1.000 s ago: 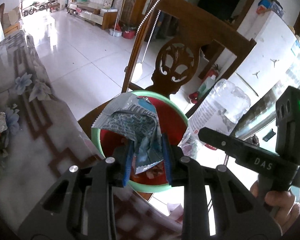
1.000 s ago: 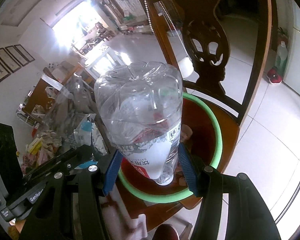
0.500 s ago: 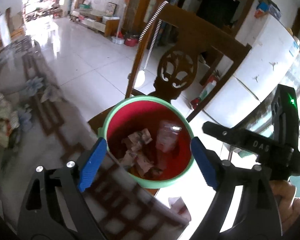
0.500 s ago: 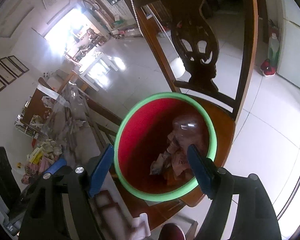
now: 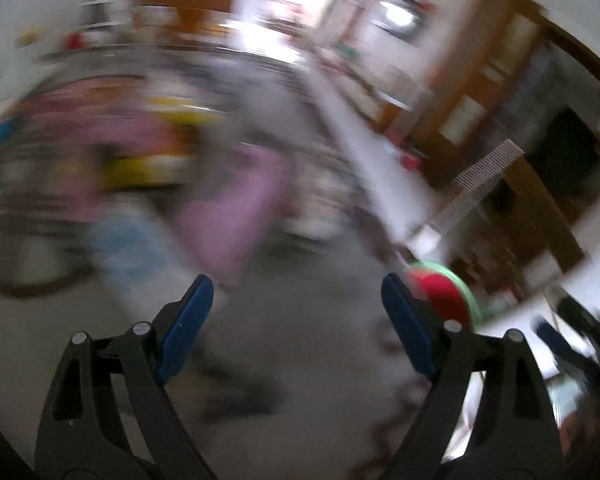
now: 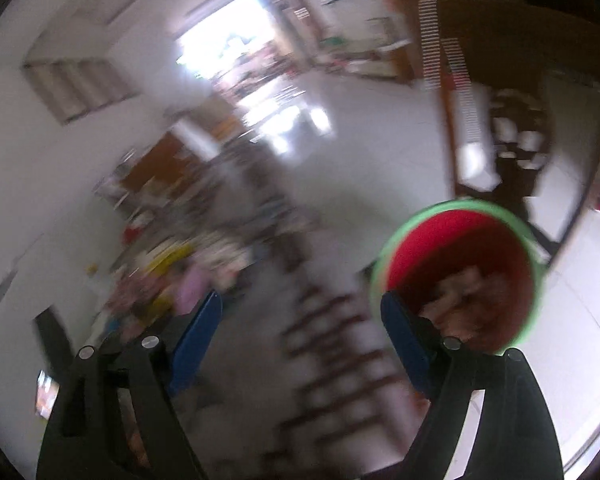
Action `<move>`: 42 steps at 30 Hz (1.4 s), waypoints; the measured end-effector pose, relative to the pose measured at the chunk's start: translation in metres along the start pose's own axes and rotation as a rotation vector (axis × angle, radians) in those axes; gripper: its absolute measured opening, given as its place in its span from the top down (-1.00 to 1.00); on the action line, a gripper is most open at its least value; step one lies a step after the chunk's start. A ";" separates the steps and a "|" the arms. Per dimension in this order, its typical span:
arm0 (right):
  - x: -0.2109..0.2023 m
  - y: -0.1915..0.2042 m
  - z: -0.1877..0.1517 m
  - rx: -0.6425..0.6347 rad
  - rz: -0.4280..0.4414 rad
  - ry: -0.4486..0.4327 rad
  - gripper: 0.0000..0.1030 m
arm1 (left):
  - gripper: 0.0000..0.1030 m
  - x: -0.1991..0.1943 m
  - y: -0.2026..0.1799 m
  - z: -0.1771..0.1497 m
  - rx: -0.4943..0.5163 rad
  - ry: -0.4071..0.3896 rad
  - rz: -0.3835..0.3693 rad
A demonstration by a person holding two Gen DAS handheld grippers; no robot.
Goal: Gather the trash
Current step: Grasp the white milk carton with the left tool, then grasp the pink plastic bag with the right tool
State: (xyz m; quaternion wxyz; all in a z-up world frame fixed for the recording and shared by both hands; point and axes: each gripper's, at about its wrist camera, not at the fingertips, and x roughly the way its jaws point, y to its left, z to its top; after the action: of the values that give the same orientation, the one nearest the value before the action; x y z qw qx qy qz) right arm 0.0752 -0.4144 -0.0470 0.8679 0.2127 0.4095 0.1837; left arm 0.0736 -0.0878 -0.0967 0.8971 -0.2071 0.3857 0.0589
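Both views are smearing heavily with motion blur, so no brand, label or writing is coming through legibly anywhere.

The left gripper is standing with its blue-padded jaws spread wide and nothing between them; beneath them only the grey patterned surface is showing. The right gripper has just been opening its jaws further, and they too are standing released and empty.

The round red bucket with the light green rim is sitting past the right-hand edge of the surface, just behind the right gripper's right jaw in the right wrist view. Crumpled pale trash is lying inside it, too blurred to tell piece from piece. In the left wrist view the same bucket is peeking out behind the right jaw.

A heap of pink, yellow and pale blue litter is lying toward the far left part of the surface, its shapes running together. A dark carved wooden chair back is rising behind the bucket.
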 end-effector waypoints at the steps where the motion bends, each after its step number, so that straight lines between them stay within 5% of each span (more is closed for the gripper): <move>1: 0.007 0.017 -0.006 -0.039 0.026 0.021 -0.56 | -0.62 -0.001 0.021 0.004 -0.047 -0.011 0.069; 6: 0.027 0.062 -0.020 -0.139 0.062 0.057 -0.56 | -0.62 0.020 0.081 0.011 -0.242 0.065 0.145; 18: 0.037 0.059 -0.024 -0.123 0.050 0.110 -0.56 | -0.74 0.059 0.067 0.020 -0.143 0.151 0.159; 21: 0.038 0.061 -0.024 -0.129 0.051 0.114 -0.56 | -0.44 0.057 0.064 0.018 -0.109 0.143 0.143; 25: 0.038 0.062 -0.025 -0.133 0.049 0.125 -0.56 | -0.17 0.042 0.065 0.013 -0.060 0.151 0.138; 35: 0.041 0.062 -0.026 -0.120 0.048 0.142 -0.56 | -0.16 -0.019 0.101 -0.045 -0.060 0.222 0.071; 42: 0.041 0.068 -0.029 -0.142 0.021 0.148 -0.56 | -0.16 -0.031 0.115 -0.043 -0.150 0.187 0.048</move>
State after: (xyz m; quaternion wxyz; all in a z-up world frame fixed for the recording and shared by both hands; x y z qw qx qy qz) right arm 0.0665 -0.3309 -0.0543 0.8462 0.1407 0.4563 0.2365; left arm -0.0071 0.0002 -0.1386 0.8376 -0.2688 0.4670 0.0893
